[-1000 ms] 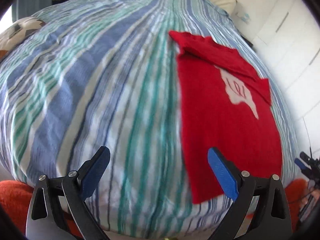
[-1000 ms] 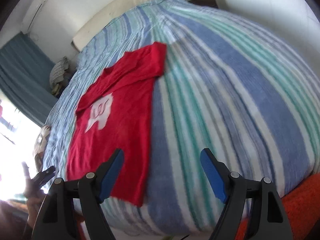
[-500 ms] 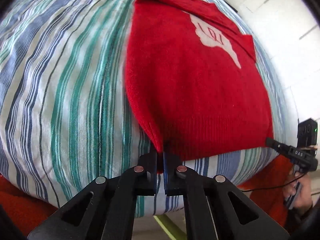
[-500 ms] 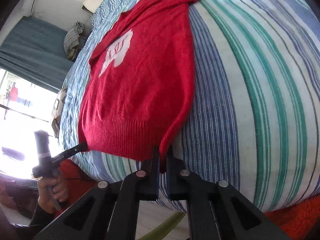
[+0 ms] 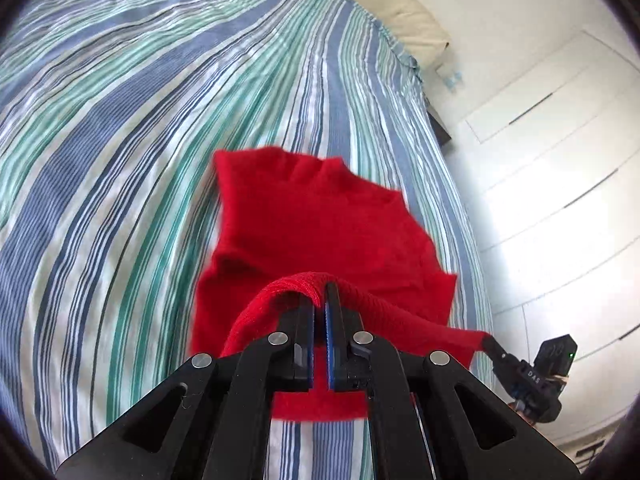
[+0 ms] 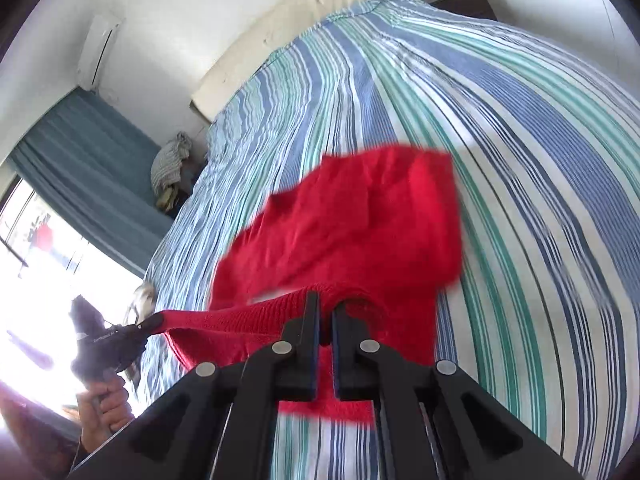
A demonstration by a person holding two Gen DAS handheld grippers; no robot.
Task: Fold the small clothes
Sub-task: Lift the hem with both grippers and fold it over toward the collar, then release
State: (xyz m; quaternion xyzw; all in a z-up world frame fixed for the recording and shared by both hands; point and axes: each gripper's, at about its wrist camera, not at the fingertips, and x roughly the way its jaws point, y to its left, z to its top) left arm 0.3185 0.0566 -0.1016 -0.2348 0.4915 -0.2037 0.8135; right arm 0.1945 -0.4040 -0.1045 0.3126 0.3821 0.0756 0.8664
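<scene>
Home bedroom, striped bedspread (image 5: 160,128), cream pillow (image 5: 400,12), blue curtain (image 6: 84,160), white wardrobe doors (image 5: 560,152)

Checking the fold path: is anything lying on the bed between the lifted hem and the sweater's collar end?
Nothing visible. Both claws, left and right, grip the red sweater; only striped bedcover lies beyond.
</scene>
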